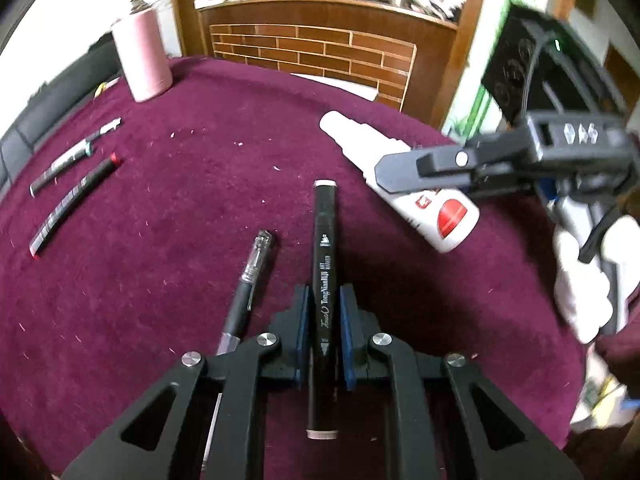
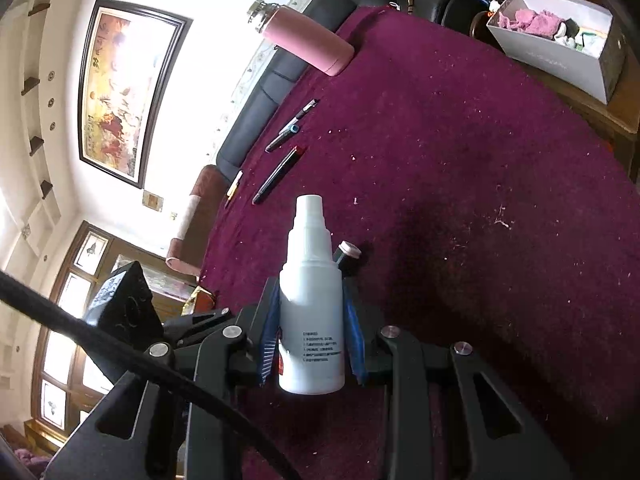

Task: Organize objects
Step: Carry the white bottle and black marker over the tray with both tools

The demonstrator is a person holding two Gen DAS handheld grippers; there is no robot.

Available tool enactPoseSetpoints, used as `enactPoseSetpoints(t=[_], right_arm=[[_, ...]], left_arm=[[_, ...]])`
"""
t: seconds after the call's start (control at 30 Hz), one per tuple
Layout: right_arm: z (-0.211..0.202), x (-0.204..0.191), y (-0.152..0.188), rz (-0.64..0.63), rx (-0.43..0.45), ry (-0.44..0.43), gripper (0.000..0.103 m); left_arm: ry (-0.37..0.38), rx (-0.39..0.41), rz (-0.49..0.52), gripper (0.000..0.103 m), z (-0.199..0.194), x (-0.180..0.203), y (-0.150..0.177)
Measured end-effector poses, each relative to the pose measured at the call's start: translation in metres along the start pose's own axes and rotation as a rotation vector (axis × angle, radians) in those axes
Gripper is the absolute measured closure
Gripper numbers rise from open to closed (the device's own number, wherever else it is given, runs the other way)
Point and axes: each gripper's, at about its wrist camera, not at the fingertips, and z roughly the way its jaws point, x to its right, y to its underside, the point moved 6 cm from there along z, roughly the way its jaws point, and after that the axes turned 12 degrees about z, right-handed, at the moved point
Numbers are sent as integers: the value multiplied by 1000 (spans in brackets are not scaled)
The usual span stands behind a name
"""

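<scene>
Maroon cloth is covering the round counter, which is filling most of both views, with a brick-patterned wooden cabinet standing behind it at the upper centre of the left wrist view. A grey open box holding pink cloth is sitting at the upper right of the right wrist view, just past the counter's edge.

A pink flask is standing at the upper left of the counter. The right gripper is pinching a white bottle by its body, its blue pads pressing on either side, and the bottle looks to be hanging above the cloth rather than lying on it. The left gripper is pressed together on a black art marker, which is pointing away from the camera toward frame centre.

A clear-capped gel pen is lying just beside the marker on its left. Two dark pens are lying side by side at the left edge, seemingly already grouped.

Judging by this, sorting is partway along: two pens look placed, two items are in hand, and the gel pen is waiting untouched.
</scene>
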Motion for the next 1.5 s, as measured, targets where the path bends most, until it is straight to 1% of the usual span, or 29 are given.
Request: enactPoseSetpoints(t=[0.13,0.23,0.33,0.43,0.53,0.6,0.67,0.73,0.77,0.87,0.93,0.97,1.1,1.13,1.23,1.3,1.43,1.5], right_arm=[[1,0,1,-5,-3,7,74],[-1,1,2,-1,5,11,74],[-1,-2,3,-13,-1,19,74],[1,-9,10,-25,-23,25,74],[5,-25,24,-16,-60,-23,74],[14,-41,37,-26,-96,-53,74],[25,-62,52,-64,-136,-65,74],[38,-84,70,-108,-183,-79,74],[47,-98,80,-131,-211,-87,74],[78,-136,114,-182,-312,-125,74],[98,-155,134,-207,-364,-138,74],[112,-167,148,-218,-404,-147,74],[159,-202,199,-272,-525,-146,74],[174,-211,216,-291,-561,-137,74],[206,-221,250,-328,-629,-100,74],[222,-224,266,-345,-658,-70,74],[254,-226,289,-390,-677,9,74],[261,-225,295,-412,-677,41,74]], left_arm=[[15,52,-99,92,-12,-5,9],[24,108,-177,92,-32,-10,21],[17,175,-259,92,-60,-18,37],[-3,248,-327,92,-98,-22,59],[-57,320,-405,92,-141,-33,88],[-112,373,-475,92,-172,-47,115],[-163,422,-547,91,-201,-60,143],[-218,455,-599,91,-226,-70,168],[-261,466,-627,91,-242,-75,186],[-365,464,-686,91,-270,-86,227],[-409,462,-723,91,-280,-91,249],[-439,462,-748,91,-286,-94,262],[-508,447,-809,91,-290,-102,296],[-513,445,-824,91,-288,-107,303],[-518,430,-862,91,-283,-110,328],[-506,430,-882,91,-277,-112,342],[-509,397,-903,91,-267,-116,360],[-501,369,-906,91,-258,-115,366]])
